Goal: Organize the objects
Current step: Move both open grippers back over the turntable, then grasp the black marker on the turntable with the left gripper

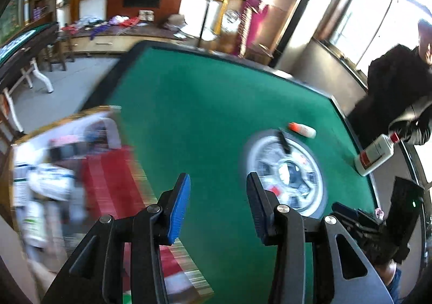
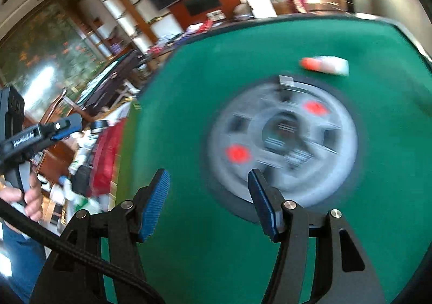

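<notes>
Both grippers are held above a green table [image 1: 189, 104], and nothing is gripped by either. The left gripper [image 1: 218, 202] is seen with its blue pads apart, and the right gripper [image 2: 209, 200] is likewise parted and empty. A small white bottle with an orange cap [image 1: 302, 129] is laid on its side on the felt, just beyond the round grey centre panel [image 1: 286, 171]. A box of blurred items [image 1: 67, 163] is placed at the table's left edge. A larger white bottle [image 1: 376, 151] is seen at the far right edge.

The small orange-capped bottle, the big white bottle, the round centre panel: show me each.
small orange-capped bottle [image 1: 302, 130], left wrist view, on its body.
big white bottle [image 1: 375, 151], left wrist view, on its label.
round centre panel [image 2: 286, 147], right wrist view, near its hub.
</notes>
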Demonstrator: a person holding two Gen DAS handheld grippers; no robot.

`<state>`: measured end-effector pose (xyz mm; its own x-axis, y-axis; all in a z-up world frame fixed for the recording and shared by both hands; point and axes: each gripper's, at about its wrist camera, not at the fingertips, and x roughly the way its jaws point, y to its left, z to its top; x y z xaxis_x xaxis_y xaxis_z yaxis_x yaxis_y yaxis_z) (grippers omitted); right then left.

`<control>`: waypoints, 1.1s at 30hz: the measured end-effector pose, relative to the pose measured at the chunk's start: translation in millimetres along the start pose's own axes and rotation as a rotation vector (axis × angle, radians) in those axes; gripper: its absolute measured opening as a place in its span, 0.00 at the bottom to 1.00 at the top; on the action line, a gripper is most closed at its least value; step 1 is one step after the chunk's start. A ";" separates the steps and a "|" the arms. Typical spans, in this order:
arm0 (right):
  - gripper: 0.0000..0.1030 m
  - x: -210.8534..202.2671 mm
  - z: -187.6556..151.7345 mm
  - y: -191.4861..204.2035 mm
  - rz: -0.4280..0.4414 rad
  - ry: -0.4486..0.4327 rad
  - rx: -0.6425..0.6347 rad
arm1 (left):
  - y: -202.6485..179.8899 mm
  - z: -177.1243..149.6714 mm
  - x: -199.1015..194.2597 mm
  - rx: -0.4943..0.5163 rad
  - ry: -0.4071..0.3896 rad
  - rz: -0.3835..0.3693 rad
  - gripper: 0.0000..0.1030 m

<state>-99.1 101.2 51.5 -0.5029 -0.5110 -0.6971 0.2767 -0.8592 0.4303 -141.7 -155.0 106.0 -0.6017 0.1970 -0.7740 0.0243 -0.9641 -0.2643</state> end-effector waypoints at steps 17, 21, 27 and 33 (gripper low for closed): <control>0.58 -82.3 7.1 -126.6 0.000 -0.212 0.270 | -139.5 40.7 159.0 -0.033 0.147 0.101 0.36; 0.58 -82.3 6.5 -136.6 0.019 -0.208 0.302 | -144.7 44.9 180.1 -0.029 0.166 0.124 0.36; 0.58 -79.7 3.5 -141.3 0.021 -0.214 0.326 | -159.7 45.6 208.0 0.046 0.184 0.179 0.36; 0.58 -79.4 3.4 -140.8 0.011 -0.215 0.318 | -163.8 37.7 211.7 0.127 0.175 0.247 0.12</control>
<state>-100.9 262.8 48.2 -0.6711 -0.4748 -0.5694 0.0326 -0.7862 0.6171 -303.2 38.0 7.1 -0.4437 -0.0283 -0.8958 0.0456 -0.9989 0.0089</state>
